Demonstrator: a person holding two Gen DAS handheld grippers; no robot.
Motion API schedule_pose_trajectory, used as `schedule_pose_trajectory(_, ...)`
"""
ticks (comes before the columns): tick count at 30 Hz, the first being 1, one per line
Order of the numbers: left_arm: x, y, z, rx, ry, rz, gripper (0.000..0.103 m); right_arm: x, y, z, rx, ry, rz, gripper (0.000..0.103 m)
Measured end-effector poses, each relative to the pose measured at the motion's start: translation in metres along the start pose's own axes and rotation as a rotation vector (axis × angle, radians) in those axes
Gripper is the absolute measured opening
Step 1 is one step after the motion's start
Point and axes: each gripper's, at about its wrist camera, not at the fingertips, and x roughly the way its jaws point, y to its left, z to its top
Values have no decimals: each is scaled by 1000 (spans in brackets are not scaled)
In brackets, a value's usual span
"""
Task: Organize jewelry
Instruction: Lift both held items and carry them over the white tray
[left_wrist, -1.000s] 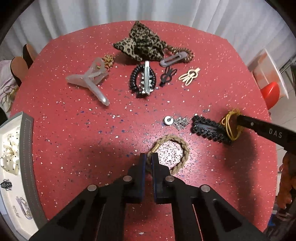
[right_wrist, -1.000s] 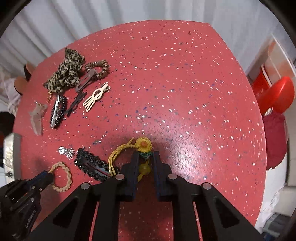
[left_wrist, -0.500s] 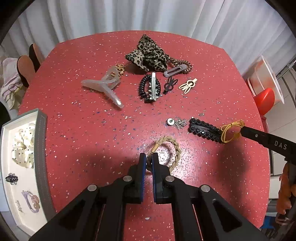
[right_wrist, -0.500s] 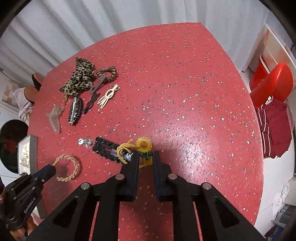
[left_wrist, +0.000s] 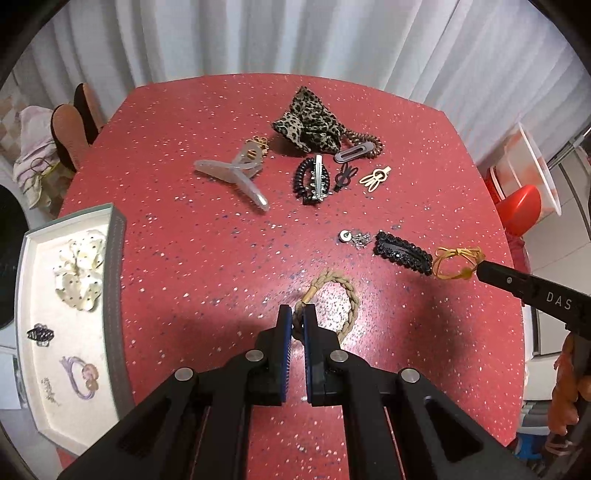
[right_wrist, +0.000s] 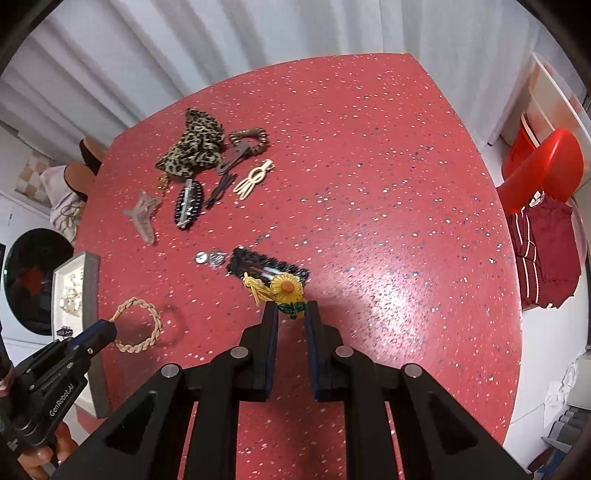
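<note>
My left gripper (left_wrist: 297, 314) is shut on a beige braided hair tie (left_wrist: 345, 295) and holds it lifted above the red table (left_wrist: 184, 147); the tie also shows in the right wrist view (right_wrist: 140, 326). My right gripper (right_wrist: 291, 308) is shut on a yellow sunflower hair tie (right_wrist: 284, 288), lifted above a black beaded clip (right_wrist: 258, 267). In the left wrist view the yellow tie (left_wrist: 456, 260) hangs from the right gripper's tip. A white jewelry tray (left_wrist: 35, 295) at the left holds a white scrunchie (left_wrist: 79, 267), a dark clip and a purple tie.
Across the table's far half lie a leopard scrunchie (left_wrist: 308, 125), a clear claw clip (left_wrist: 236, 173), a black claw clip (left_wrist: 312, 181), a brown coil tie, small clips (left_wrist: 375, 179) and a silver earring (left_wrist: 351, 236). A red chair (right_wrist: 543, 166) stands right.
Both grippers have risen away from the table, each carrying its hair tie. The tray has come further into the left wrist view.
</note>
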Motion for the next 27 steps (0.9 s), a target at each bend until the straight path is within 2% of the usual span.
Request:
schedule_pose_trajectory(14,-49,36,-14,-57,-39,10,8,-29,51,-5,-70,-9,25,15)
schedule_pose_trajectory(27,-95,103,-34,-181,-98,53,8,-40,138,-5,-207,-8,76,15)
